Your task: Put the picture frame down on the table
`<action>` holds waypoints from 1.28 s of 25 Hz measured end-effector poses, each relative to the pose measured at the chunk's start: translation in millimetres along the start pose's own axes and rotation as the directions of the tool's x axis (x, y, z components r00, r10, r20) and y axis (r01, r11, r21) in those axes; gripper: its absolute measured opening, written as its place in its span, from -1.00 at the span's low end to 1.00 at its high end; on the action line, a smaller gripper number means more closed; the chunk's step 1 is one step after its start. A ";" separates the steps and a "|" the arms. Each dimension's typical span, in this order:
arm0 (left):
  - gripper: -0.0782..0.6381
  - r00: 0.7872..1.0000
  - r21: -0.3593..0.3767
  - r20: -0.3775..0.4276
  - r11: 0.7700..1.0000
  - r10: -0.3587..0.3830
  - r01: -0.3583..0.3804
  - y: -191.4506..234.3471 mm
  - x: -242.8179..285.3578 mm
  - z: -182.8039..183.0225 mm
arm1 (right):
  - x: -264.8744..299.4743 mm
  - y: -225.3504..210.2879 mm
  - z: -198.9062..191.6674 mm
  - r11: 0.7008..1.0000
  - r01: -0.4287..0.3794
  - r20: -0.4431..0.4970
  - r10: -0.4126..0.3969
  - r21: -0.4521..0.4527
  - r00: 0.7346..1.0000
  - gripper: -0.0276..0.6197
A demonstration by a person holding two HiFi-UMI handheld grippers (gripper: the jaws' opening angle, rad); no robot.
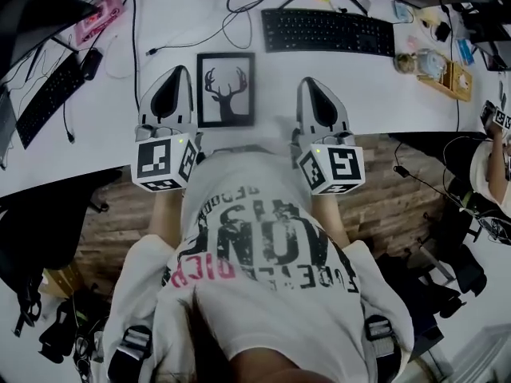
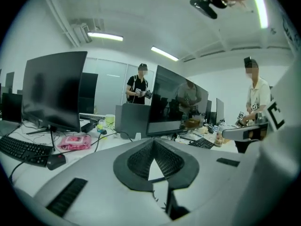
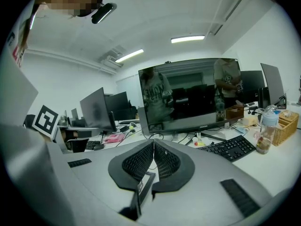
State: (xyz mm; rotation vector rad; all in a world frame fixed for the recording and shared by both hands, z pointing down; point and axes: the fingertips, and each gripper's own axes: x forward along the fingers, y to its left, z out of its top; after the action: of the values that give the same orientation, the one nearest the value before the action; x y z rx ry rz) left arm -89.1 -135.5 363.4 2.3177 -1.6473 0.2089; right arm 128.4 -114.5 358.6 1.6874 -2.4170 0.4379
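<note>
1. Lying on the white table (image 1: 88,154), the picture frame (image 1: 226,88) sits between your 2 grippers.
2. Your left gripper (image 1: 181,70) has its fingers pressed together, empty.
3. Your right gripper (image 1: 308,82) has its fingers pressed together too.

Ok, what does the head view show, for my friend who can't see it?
A black picture frame with a deer silhouette lies flat on the white table, between the left gripper and the right gripper, both shut and empty. A black keyboard sits beyond it.
</note>
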 end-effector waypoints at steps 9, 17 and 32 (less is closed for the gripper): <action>-0.78 0.993 0.040 0.116 0.999 0.026 -0.031 11.7 -25.4 42.7 | 8.6 13.0 20.7 0.999 -0.030 0.042 0.031 -0.035 0.999 -0.91; -0.78 0.982 0.053 0.188 0.998 0.021 -0.032 17.2 -49.2 68.7 | 0.6 25.7 45.2 0.998 -0.023 0.084 0.028 -0.066 0.996 -0.91; -0.78 0.969 0.059 0.246 0.998 -0.030 0.016 20.4 -101.5 81.7 | -41.4 53.6 67.0 0.997 0.030 0.168 -0.017 -0.075 0.986 -0.91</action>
State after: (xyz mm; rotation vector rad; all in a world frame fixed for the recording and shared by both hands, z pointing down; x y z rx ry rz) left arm -146.3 -76.3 260.4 2.4888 -1.7456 -0.0419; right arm 95.0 -82.5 275.3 1.7840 -2.4898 0.2029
